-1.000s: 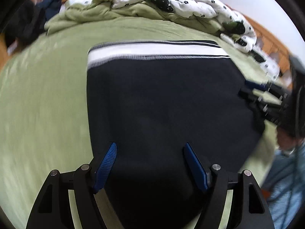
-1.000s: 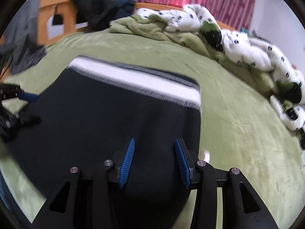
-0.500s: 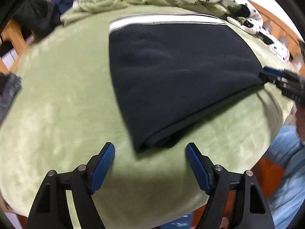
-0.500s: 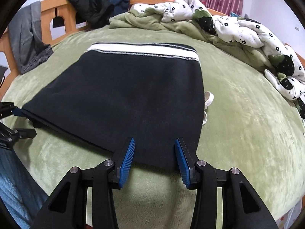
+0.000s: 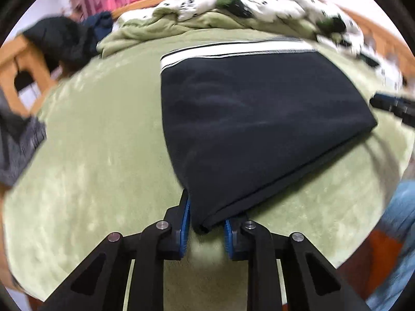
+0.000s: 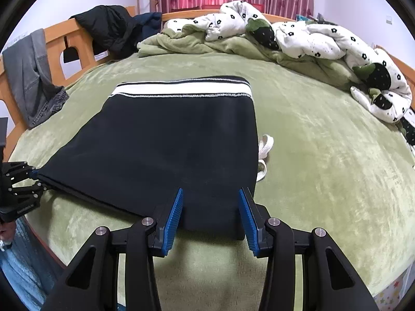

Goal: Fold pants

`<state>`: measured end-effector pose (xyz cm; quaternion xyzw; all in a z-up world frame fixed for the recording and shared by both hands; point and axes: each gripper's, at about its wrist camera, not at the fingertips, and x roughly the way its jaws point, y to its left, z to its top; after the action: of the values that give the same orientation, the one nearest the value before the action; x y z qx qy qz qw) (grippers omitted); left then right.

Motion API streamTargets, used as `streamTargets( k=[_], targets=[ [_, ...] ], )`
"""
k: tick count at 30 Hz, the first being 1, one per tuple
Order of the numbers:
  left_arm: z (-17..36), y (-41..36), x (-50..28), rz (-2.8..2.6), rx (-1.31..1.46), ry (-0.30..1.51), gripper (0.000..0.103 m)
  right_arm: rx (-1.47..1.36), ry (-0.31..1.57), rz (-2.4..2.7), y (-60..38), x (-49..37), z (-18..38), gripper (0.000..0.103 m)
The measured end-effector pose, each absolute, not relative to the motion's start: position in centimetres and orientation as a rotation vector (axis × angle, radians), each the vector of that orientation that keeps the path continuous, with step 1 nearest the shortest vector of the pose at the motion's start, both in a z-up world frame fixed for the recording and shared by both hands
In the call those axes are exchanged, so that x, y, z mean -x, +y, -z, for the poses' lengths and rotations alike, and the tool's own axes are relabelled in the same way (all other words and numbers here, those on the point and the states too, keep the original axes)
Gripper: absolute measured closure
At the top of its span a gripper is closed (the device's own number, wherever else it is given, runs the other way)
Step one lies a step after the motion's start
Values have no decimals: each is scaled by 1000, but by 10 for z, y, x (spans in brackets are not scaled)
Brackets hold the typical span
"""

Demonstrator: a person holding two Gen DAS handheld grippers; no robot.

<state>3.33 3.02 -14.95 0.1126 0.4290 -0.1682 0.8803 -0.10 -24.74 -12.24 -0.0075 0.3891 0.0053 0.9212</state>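
Observation:
The black pants (image 5: 254, 119) lie folded flat on the green bed, with a white striped waistband (image 5: 233, 50) at the far end. My left gripper (image 5: 206, 223) has closed onto the near left corner of the fold. In the right wrist view the pants (image 6: 168, 142) spread ahead and my right gripper (image 6: 210, 204) is open, its blue pads straddling the near right edge of the fabric. The left gripper (image 6: 23, 181) shows at the pants' left corner there. A white drawstring (image 6: 265, 147) sticks out on the right side.
A rumpled white flower-print duvet (image 6: 298, 36) and green blanket (image 6: 194, 44) lie at the bed's far side. Dark jackets (image 6: 109, 31) and grey trousers (image 6: 33, 77) hang on the wooden bed frame (image 6: 70, 44) at left. The bed edge is close below my grippers.
My left gripper moved forward to the pants' near corner and closed on it. My right gripper moved slightly forward, staying open over the near edge.

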Motion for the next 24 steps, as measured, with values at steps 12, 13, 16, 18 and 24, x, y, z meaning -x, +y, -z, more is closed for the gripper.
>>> streamTargets(
  k=[12, 13, 16, 18, 24],
  targets=[
    [151, 49, -26, 390, -129, 925, 83, 50, 805, 44, -236, -3, 128, 59],
    [150, 51, -25, 395, -121, 924, 83, 46, 798, 47, -236, -3, 127, 59],
    [149, 60, -22, 424, -90, 944, 83, 27, 789, 60, -237, -4, 123, 59],
    [145, 65, -19, 451, -61, 943, 82, 24, 783, 87, -239, -6, 122, 59],
    [122, 81, -10, 577, 68, 884, 58, -6, 728, 134, -244, -4, 108, 59]
  ],
)
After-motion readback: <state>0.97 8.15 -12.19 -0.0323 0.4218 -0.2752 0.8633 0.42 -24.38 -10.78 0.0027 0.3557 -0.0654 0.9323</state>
